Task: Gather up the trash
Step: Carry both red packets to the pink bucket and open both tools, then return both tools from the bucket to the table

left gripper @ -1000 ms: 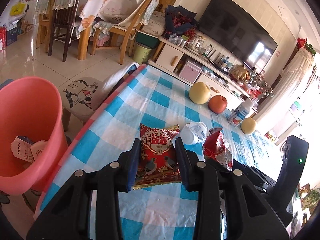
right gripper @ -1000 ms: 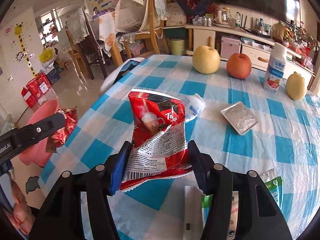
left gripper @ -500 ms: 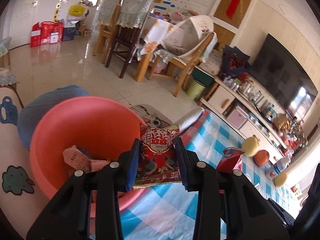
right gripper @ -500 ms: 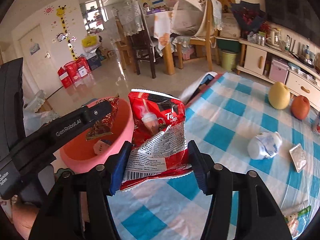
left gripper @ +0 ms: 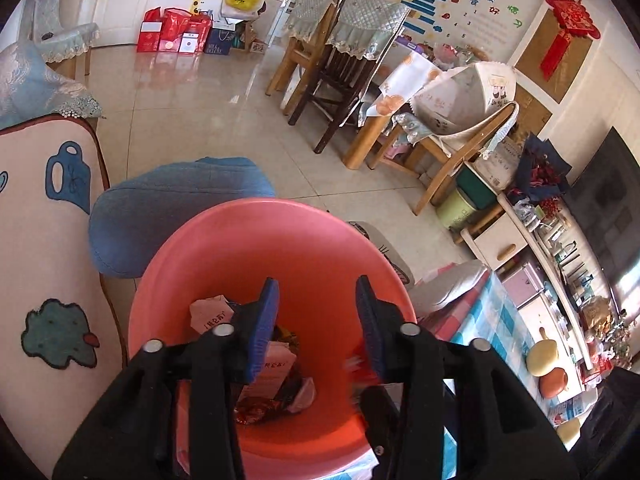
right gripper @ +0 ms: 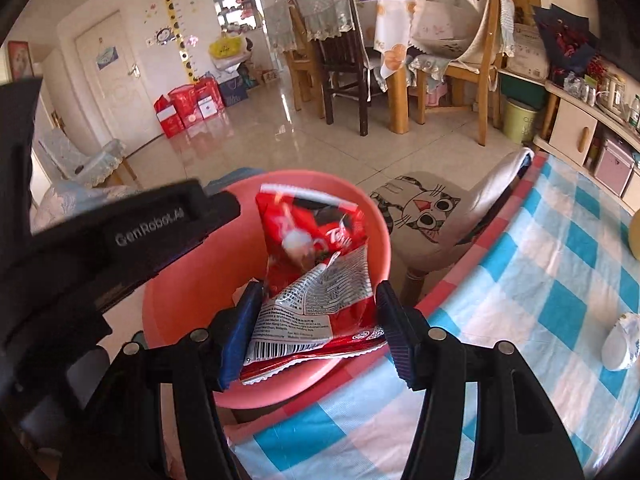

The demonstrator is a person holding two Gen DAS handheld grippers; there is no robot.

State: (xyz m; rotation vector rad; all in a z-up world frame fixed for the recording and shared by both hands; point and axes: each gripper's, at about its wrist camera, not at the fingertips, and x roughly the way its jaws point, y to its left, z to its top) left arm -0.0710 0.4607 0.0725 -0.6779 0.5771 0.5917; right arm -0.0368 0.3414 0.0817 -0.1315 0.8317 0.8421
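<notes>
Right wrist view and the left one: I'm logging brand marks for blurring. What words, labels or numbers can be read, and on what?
"GenRobot.AI": side of the left gripper, whose jaws have just been opening, nothing between them.
"To", rest creased: red snack bag; its fine print and barcode digits are too small.
"MILK DELUXE", faintly: blue box on the floor.
Wall chart: blurred, unreadable.

Smooth plastic bin (left gripper: 256, 248), glossy foil wrapper (right gripper: 316, 280)
</notes>
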